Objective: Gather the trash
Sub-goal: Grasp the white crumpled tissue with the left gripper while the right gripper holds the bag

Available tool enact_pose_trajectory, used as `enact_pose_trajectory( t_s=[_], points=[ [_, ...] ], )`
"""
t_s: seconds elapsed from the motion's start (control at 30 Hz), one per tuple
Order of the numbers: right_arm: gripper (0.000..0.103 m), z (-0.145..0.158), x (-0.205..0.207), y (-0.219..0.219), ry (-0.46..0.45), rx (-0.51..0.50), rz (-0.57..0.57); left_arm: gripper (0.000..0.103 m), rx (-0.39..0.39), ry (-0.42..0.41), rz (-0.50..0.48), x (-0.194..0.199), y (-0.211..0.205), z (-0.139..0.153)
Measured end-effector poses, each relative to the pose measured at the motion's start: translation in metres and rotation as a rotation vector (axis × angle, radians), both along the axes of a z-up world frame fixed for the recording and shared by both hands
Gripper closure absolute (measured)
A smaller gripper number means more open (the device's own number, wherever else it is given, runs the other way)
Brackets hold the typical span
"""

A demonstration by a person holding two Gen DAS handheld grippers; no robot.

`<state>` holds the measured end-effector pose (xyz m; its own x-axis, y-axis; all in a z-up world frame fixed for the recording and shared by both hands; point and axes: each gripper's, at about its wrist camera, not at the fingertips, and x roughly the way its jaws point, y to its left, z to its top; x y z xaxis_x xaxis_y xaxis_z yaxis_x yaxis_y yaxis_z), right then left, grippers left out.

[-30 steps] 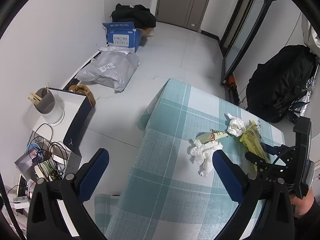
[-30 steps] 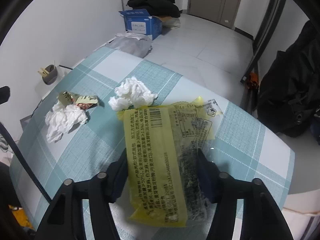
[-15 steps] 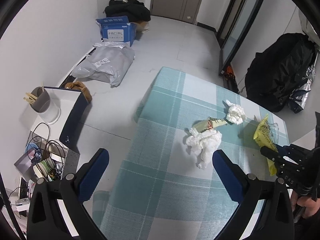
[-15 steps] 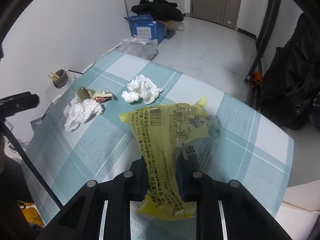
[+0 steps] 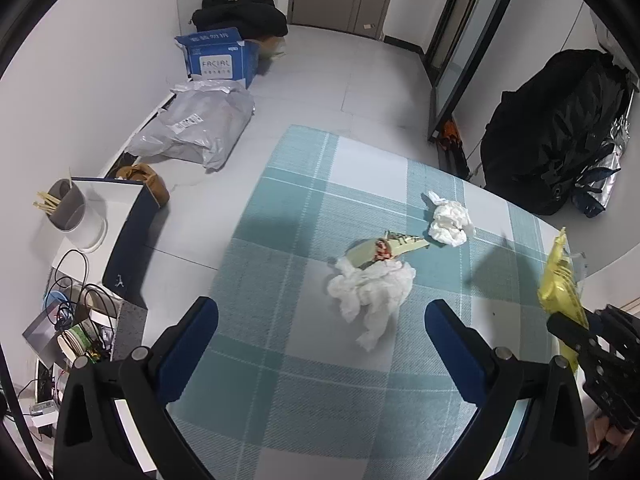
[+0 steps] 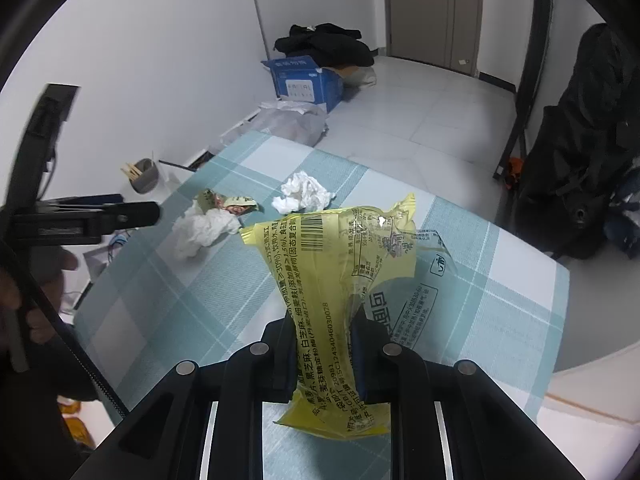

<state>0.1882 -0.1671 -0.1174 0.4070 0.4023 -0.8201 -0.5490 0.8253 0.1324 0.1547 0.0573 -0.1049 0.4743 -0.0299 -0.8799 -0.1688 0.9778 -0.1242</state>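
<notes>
A checked tabletop (image 5: 280, 360) fills both views, and no bin is seen anywhere. On the floor at eleven o'clock a blue box (image 5: 216, 60) stands open; its contents cannot be made out. At nine o'clock a grey cup (image 5: 66, 204) holds a few wooden sticks.

The yellow wrapper (image 6: 340, 280) is clamped in the right gripper (image 6: 324, 344), whose fingers have just been closing on its lower part; its upper part flares loose above the cloth. In the left view the same wrapper (image 5: 560, 284) is seen at three o'clock. The left gripper (image 5: 320, 344) is held with fingers wide apart and nothing between them, the near tissue (image 5: 372, 292) lying just beyond them at twelve o'clock. A small wrapper (image 5: 384, 248) touches that tissue's far side, and a second tissue (image 5: 448, 220) lies at one o'clock.

The thin film is pinched narrowly and could slide out if swung. The tissue could be pushed aside rather than caught, or the small wrapper dragged along, if the left fingers close askew.
</notes>
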Motion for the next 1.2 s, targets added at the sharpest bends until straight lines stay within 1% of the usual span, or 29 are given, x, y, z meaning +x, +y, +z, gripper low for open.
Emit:
enact_pose_trajectory(
  t_s=[0.17, 0.33, 0.47, 0.6, 0.73, 0.77, 0.8, 0.83, 0.9, 0.93, 0.97, 1.0, 1.03, 1.07, 1.1, 1.13, 1.2],
  points=[
    [0.083, 0.006, -0.004, -0.005, -0.016, 0.011, 0.015, 0.002, 0.006, 0.029, -0.003, 0.009, -0.006, -0.008],
    [0.083, 0.008, -0.004, -0.013, -0.014, 0.019, 0.014, 0.002, 0.037, 0.055, 0.003, 0.018, -0.011, -0.015],
    [0.083, 0.010, -0.001, -0.017, -0.015, 0.026, 0.007, 0.002, 0.062, 0.078, -0.017, 0.022, -0.016, -0.021],
    [0.083, 0.011, 0.001, -0.022, -0.016, 0.031, -0.003, 0.002, 0.079, 0.083, -0.032, 0.024, -0.020, -0.024],
    [0.083, 0.013, 0.002, -0.026, -0.021, 0.036, -0.005, 0.005, 0.122, 0.080, -0.059, 0.025, -0.028, -0.025],
    [0.083, 0.014, 0.002, -0.026, -0.023, 0.037, -0.003, 0.008, 0.132, 0.082, -0.068, 0.025, -0.030, -0.026],
    [0.083, 0.014, 0.002, -0.027, -0.025, 0.037, -0.003, 0.016, 0.139, 0.085, -0.081, 0.026, -0.032, -0.026],
    [0.083, 0.014, 0.001, -0.027, -0.027, 0.036, -0.003, 0.020, 0.141, 0.093, -0.092, 0.026, -0.034, -0.027],
    [0.083, 0.014, 0.000, -0.027, -0.026, 0.036, -0.004, 0.038, 0.131, 0.112, -0.106, 0.027, -0.034, -0.030],
    [0.083, 0.015, -0.001, -0.028, -0.026, 0.035, -0.006, 0.043, 0.121, 0.123, -0.111, 0.027, -0.034, -0.032],
    [0.083, 0.015, -0.002, -0.029, -0.028, 0.035, -0.007, 0.046, 0.125, 0.116, -0.110, 0.026, -0.034, -0.030],
    [0.083, 0.016, -0.002, -0.029, -0.028, 0.036, -0.008, 0.056, 0.121, 0.116, -0.114, 0.025, -0.034, -0.028],
    [0.083, 0.016, -0.003, -0.029, -0.030, 0.036, -0.009, 0.059, 0.118, 0.114, -0.118, 0.026, -0.035, -0.027],
    [0.083, 0.017, -0.004, -0.030, -0.032, 0.036, -0.008, 0.067, 0.112, 0.113, -0.124, 0.025, -0.035, -0.026],
    [0.083, 0.017, -0.004, -0.030, -0.033, 0.035, -0.008, 0.074, 0.104, 0.114, -0.127, 0.024, -0.034, -0.024],
    [0.083, 0.017, -0.005, -0.030, -0.034, 0.033, -0.008, 0.076, 0.099, 0.113, -0.130, 0.024, -0.034, -0.023],
    [0.083, 0.017, -0.005, -0.029, -0.032, 0.032, -0.006, 0.085, 0.091, 0.114, -0.137, 0.022, -0.034, -0.022]
  ],
)
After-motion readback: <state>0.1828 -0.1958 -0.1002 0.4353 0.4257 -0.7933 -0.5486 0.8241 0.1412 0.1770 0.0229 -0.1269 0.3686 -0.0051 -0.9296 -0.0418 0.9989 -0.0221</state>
